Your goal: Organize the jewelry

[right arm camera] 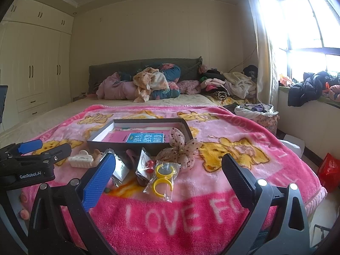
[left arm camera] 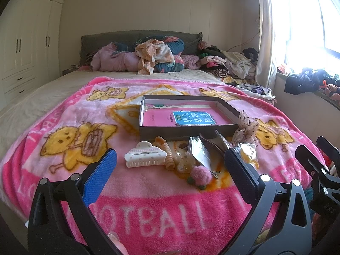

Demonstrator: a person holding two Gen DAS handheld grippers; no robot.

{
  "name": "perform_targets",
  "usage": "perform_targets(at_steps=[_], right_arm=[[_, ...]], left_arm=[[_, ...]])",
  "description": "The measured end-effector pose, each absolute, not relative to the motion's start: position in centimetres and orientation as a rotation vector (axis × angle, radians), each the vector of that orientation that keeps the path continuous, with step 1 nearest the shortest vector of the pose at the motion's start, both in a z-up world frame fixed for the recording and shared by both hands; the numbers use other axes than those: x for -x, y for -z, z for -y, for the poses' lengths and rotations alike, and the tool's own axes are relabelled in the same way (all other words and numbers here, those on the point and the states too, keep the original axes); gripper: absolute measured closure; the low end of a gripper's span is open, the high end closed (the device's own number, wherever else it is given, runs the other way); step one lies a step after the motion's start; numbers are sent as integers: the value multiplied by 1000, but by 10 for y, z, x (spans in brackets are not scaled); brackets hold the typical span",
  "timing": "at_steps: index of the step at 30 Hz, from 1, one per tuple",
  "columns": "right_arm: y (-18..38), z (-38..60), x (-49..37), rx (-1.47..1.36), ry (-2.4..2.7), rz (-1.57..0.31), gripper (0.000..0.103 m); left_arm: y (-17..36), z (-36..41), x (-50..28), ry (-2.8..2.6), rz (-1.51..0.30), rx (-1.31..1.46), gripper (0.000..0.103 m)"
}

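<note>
A shallow grey box [left arm camera: 187,130] [right arm camera: 93,141] with a pink booklet inside lies on the pink blanket. In front of it lie hair accessories: a white claw clip [left arm camera: 145,156] [right arm camera: 80,159], a tan spiral tie [left arm camera: 169,156], a pink pompom clip [left arm camera: 200,175], a dotted fabric bow [left arm camera: 246,128] [right arm camera: 180,149], and a clear bag of yellow rings [right arm camera: 162,177] [left arm camera: 249,156]. My left gripper [left arm camera: 170,174] is open and empty, just short of the clips. My right gripper [right arm camera: 169,176] is open and empty, with the ring bag between its fingers' line of sight.
The pink blanket [left arm camera: 161,218] covers the bed's near end. Piled clothes and bedding [left arm camera: 153,57] lie at the headboard. A wardrobe [left arm camera: 25,48] stands left, a window sill with clothes [right arm camera: 308,89] right. A basket of laundry [right arm camera: 259,114] sits beside the bed.
</note>
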State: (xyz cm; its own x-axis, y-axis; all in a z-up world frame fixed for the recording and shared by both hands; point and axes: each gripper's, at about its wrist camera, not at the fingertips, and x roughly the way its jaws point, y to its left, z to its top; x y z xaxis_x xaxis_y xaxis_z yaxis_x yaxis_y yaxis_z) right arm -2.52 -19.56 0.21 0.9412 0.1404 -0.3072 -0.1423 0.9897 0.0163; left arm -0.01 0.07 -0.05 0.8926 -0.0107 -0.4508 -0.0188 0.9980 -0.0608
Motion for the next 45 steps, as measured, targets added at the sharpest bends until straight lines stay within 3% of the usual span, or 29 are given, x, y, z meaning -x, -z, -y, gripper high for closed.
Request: perform_targets(at_steps=[45], right_arm=[[-6, 177, 3, -11, -218, -382, 6]], left_arm=[[8, -16, -14, -36, -514, 99, 11]])
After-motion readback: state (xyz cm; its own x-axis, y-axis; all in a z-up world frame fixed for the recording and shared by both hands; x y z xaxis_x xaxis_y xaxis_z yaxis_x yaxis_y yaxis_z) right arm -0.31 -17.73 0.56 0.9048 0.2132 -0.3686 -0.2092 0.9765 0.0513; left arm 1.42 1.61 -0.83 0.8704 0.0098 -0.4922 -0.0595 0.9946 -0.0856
